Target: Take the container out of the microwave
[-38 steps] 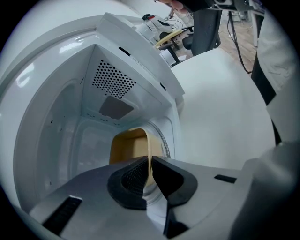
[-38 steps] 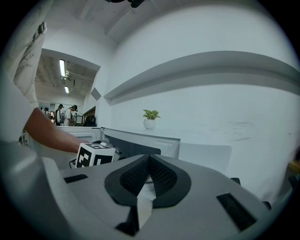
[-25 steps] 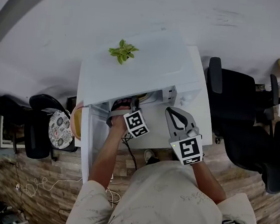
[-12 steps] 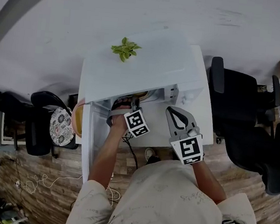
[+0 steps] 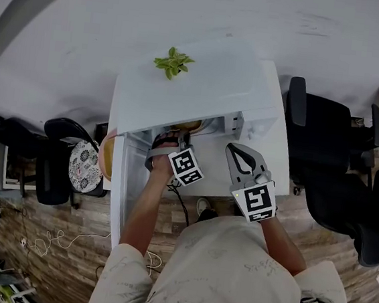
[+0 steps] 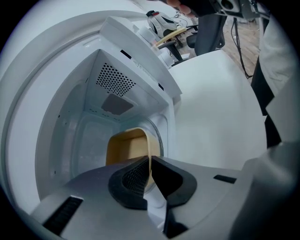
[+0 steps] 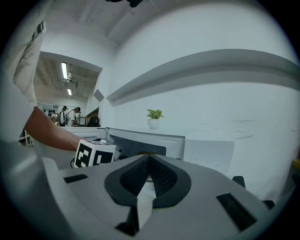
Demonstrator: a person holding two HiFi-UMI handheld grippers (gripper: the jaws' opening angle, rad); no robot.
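Note:
The white microwave (image 5: pixel 203 82) stands on a white table with its door (image 5: pixel 123 174) swung open to the left. Inside the cavity (image 6: pixel 112 84) sits a tan container (image 6: pixel 129 147), and a sliver of this container (image 5: pixel 185 125) shows in the head view. My left gripper (image 6: pixel 150 165) reaches into the cavity, shut on the container's near rim, which runs between the pads. In the head view the left gripper (image 5: pixel 177 137) is at the opening. My right gripper (image 5: pixel 233 149) hovers in front of the microwave's control panel, shut and holding nothing. The right gripper (image 7: pixel 149 158) faces the microwave (image 7: pixel 145 143).
A small potted plant (image 5: pixel 172 63) stands on top of the microwave, and the plant (image 7: pixel 154 117) also shows in the right gripper view. Black office chairs stand at the right (image 5: pixel 313 127) and left (image 5: pixel 60 167). A round tan object (image 5: pixel 104 159) lies beside the open door.

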